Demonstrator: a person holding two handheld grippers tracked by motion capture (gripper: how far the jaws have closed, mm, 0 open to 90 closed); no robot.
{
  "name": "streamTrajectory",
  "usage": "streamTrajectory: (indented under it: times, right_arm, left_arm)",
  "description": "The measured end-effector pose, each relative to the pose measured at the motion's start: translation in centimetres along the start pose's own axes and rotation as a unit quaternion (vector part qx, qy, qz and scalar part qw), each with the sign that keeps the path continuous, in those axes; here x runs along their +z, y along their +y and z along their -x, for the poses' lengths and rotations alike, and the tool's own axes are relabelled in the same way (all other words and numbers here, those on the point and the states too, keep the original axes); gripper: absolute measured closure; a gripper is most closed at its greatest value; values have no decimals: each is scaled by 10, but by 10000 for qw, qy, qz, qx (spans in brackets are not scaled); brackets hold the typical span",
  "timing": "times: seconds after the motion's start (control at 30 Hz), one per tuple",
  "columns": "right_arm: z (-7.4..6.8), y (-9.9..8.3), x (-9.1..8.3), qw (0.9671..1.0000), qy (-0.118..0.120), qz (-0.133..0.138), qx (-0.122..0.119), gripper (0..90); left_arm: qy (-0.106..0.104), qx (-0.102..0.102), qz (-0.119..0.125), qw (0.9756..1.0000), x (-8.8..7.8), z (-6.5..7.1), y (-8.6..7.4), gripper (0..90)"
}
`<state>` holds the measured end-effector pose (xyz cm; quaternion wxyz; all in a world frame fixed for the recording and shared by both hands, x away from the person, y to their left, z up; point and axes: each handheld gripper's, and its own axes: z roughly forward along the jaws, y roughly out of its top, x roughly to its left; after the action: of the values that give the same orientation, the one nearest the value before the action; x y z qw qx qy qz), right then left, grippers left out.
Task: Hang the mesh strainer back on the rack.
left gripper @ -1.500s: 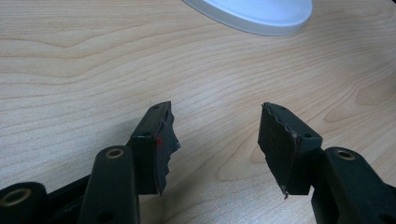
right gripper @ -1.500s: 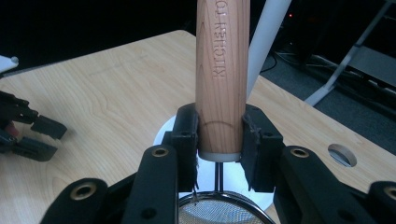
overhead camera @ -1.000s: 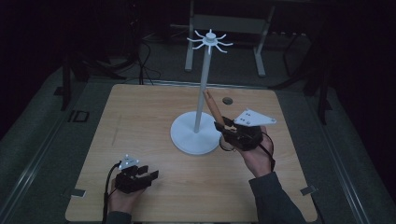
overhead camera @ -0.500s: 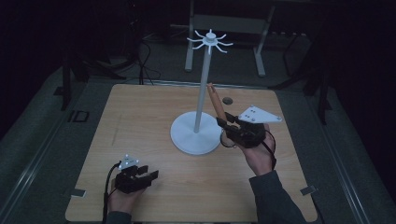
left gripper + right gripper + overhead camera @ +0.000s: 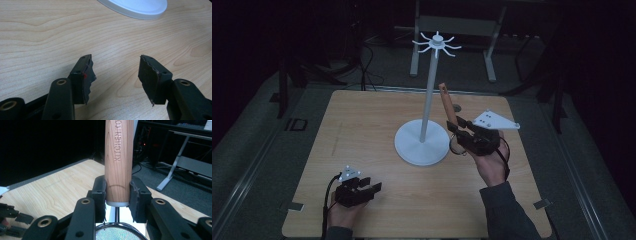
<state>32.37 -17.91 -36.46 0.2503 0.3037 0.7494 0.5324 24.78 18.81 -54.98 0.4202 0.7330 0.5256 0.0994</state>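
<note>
Down at the near left of the table (image 5: pixel 362 130), the left gripper (image 5: pixel 371 190) rests low with its jaws wide apart and nothing between them. Its hand (image 5: pixel 343 216) lies flat and quiet by the table's near edge.

Next comes the white stand (image 5: pixel 422 145), in the middle, with little hooks (image 5: pixel 437 44) at the top of its pole.

Just right of the stand's base, the right gripper (image 5: pixel 455 129) pinches the wooden handle of a strainer (image 5: pixel 118 157) tight near its bottom end. The handle points up and leans a bit toward the pole. The mesh bowl (image 5: pixel 117 232) hangs under the jaws.

The job looks like hanging the strainer on a hook. To do it well, keep the pinch firm, lift slowly, and do not bump the pole. The right hand (image 5: pixel 490 167) is turned palm up, wrist bent back.
</note>
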Motion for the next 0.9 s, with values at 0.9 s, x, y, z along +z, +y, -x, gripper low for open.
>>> streamTrajectory:
  times: [0.9]
  right_arm:
    - [7,15,-9,9988,-40,403,280,692]
  left_arm:
    - [4,0,-4,10000,1,0,0,456]
